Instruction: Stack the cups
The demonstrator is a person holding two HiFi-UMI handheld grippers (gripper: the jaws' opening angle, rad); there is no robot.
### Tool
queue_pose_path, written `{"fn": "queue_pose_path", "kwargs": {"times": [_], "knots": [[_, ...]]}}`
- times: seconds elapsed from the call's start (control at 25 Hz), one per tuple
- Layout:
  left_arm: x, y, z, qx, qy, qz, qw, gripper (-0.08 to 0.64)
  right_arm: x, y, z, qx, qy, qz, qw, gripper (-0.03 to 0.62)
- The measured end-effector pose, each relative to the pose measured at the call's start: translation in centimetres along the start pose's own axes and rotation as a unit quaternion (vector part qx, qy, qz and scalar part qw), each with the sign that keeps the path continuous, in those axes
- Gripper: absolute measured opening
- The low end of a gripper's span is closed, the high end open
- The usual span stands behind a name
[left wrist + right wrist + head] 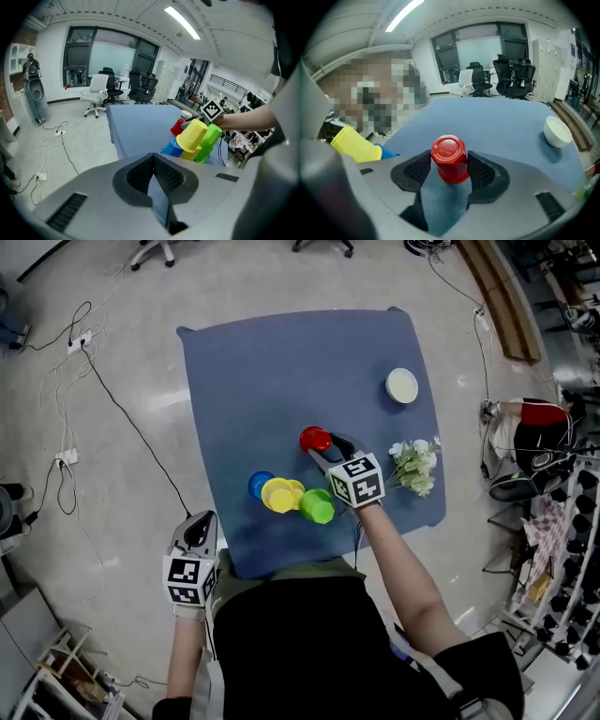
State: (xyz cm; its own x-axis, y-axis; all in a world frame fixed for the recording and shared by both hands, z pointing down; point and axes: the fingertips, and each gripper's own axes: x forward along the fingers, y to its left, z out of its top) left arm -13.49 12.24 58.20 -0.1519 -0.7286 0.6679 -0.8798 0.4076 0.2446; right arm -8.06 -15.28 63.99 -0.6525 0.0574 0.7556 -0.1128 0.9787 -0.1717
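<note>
An upside-down red cup [315,439] [449,158] stands over the blue-covered table [281,371], with my right gripper [322,447] [449,172] shut on its sides. Just left of and nearer than it, a blue cup [261,485], a yellow cup [280,494] and a green cup [317,506] huddle together near the table's front edge. In the left gripper view the yellow cup [192,136] leans on the blue cup [171,147], the green cup [212,133] is beside them and the red cup [178,126] is behind. My left gripper [199,523] [153,174] hangs off the table's front left corner, shut and empty.
A white bowl [402,385] [557,131] sits at the table's far right. A bunch of white flowers [414,465] lies at the right edge, close to my right hand. Cables [112,390] run across the floor on the left, and office chairs [101,91] stand beyond the table.
</note>
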Motion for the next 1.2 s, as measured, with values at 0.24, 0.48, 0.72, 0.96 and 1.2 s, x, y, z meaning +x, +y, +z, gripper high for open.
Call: {"fn": "queue_pose_path", "kwargs": {"times": [0.24, 0.48, 0.72, 0.96, 1.2], "knots": [[-0.5, 0.1, -0.3, -0.005, -0.004, 0.005, 1.0, 0.011, -0.7, -0.3, 0.8, -0.012, -0.015, -0.013, 1.0, 0.244], [-0.8, 0.3, -0.5, -0.001, -0.007, -0.002, 1.0, 0.011, -2.6, 0.5, 2.1, -0.007, -0.038, -0.011, 0.999, 0.241], [-0.6, 0.1, 0.0, 0.01, -0.014, -0.019, 0.9997, 0.011, -6.0, 1.6, 3.6, -0.006, -0.064, -0.014, 0.998, 0.239], [-0.5, -0.4, 1.0, 0.025, -0.026, -0.041, 0.9985, 0.011, -9.4, 3.3, 4.8, -0.01, -0.083, -0.019, 0.996, 0.239], [0.2, -1.0, 1.3, 0.044, -0.025, -0.067, 0.9965, 0.011, -12.6, 5.3, 5.5, -0.009, -0.094, -0.02, 0.995, 0.238]]}}
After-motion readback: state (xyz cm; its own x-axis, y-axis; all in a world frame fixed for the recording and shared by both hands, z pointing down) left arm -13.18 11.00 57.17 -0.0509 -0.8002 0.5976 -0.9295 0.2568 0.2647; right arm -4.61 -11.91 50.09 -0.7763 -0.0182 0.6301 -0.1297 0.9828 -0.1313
